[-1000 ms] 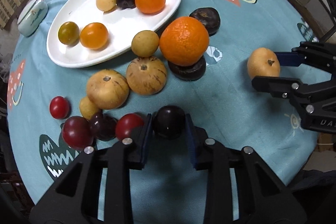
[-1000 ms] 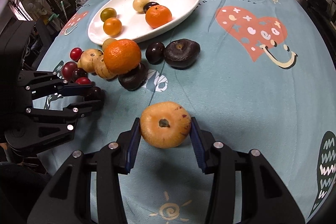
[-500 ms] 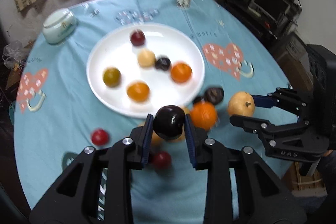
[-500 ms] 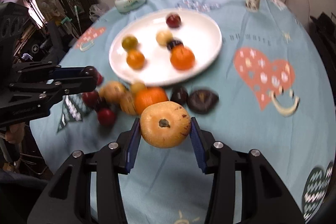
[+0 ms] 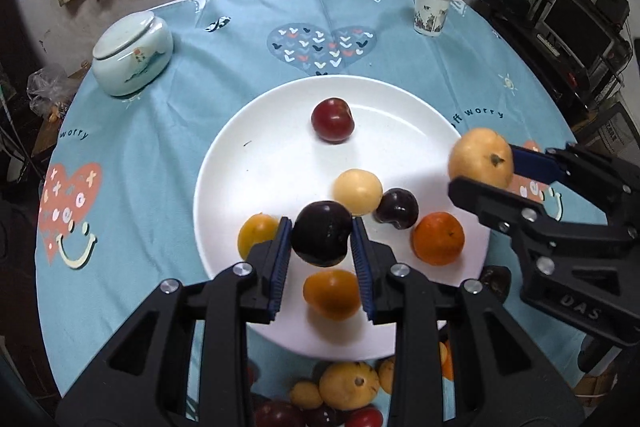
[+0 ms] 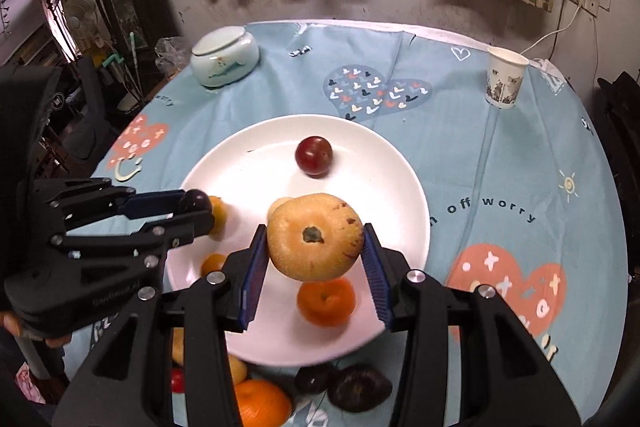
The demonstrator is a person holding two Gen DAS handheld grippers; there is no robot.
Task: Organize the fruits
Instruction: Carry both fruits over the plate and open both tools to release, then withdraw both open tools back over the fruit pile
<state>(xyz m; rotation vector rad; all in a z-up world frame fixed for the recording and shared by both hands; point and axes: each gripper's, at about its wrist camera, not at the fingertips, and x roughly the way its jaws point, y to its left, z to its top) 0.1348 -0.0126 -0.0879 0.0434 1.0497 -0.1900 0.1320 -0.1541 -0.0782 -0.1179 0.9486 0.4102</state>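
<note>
Left gripper [image 5: 322,237] clenches a dark plum [image 5: 322,233]; right gripper [image 6: 315,254] grips a yellow-brown fruit [image 6: 315,235], both above the white plate [image 5: 260,163]. Lower into bare far-left space before releasing.

Below my left tool [image 5: 322,241] lies the round white plate [image 5: 280,163] on the bench [image 5: 160,131]; my right tool [image 5: 486,167] is right, the pale lidded ceramic jar [image 5: 132,57] far ahead-left.

Both wrist cameras look steeply down from close above the counter's [image 5: 168,115] near edge toward its far edge. Both views share the white plate [image 5: 256,163] [image 6: 384,155], lidded jar [image 5: 132,55] [image 6: 224,57] and paper cup [image 5: 432,11] [image 6: 505,77].
</note>
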